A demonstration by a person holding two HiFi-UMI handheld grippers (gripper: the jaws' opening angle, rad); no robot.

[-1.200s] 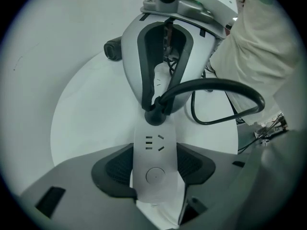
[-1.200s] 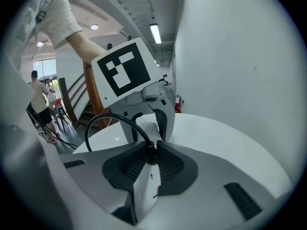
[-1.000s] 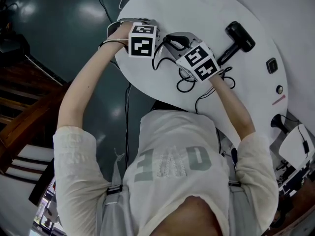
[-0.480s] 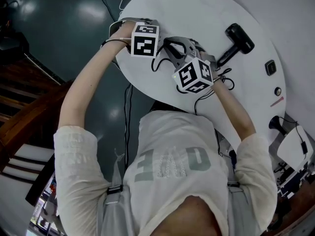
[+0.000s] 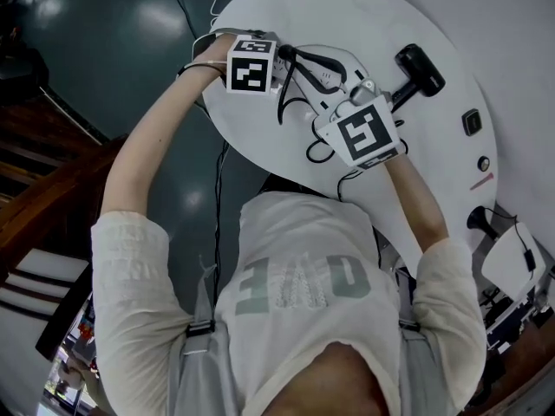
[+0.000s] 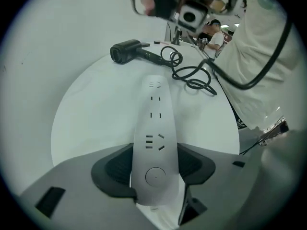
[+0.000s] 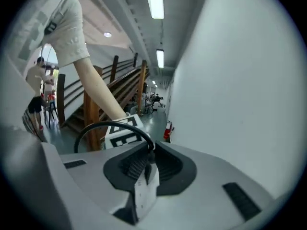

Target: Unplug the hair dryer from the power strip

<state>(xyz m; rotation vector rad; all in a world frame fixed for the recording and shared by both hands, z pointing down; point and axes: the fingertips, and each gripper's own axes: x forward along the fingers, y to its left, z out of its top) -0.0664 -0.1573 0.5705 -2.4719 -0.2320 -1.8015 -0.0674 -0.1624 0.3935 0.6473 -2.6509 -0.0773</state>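
The left gripper [image 6: 154, 166] was clamped on the power strip [image 6: 154, 110]. Its two dark pads [image 6: 115, 166] pressed against the strip's long sides at the end with the round switch [image 6: 155, 176] (the sockets along the top all stood bare). The strip lay flat on the round white table [image 5: 364, 11] and ran away from the gripper toward 12 o'clock in the left gripper view. Past its far end, at about 11 o'clock, the black hair dryer [image 6: 126, 51] lay on its side. Its black cable [image 6: 192, 75] sat in loose coils at about 1 o'clock.

The right gripper [image 7: 146, 163] gripped the white plug [image 7: 144, 188]. Its jaws had just been closing with the plug between them, and they pressed on it. The cable left the top of the plug and arched over toward 10 o'clock in the right gripper view. The plug was out of the strip and up in the air, with a pale wall [image 7: 240, 71], wooden stairs [image 7: 122, 87] and the person's forearm [image 7: 98, 92] behind it.

In the head view, the left gripper's marker cube [image 5: 251, 66] sat at the table's 9 o'clock edge and the right gripper's at about 5 o'clock. The hair dryer lay near 2 o'clock, apart from both grippers.
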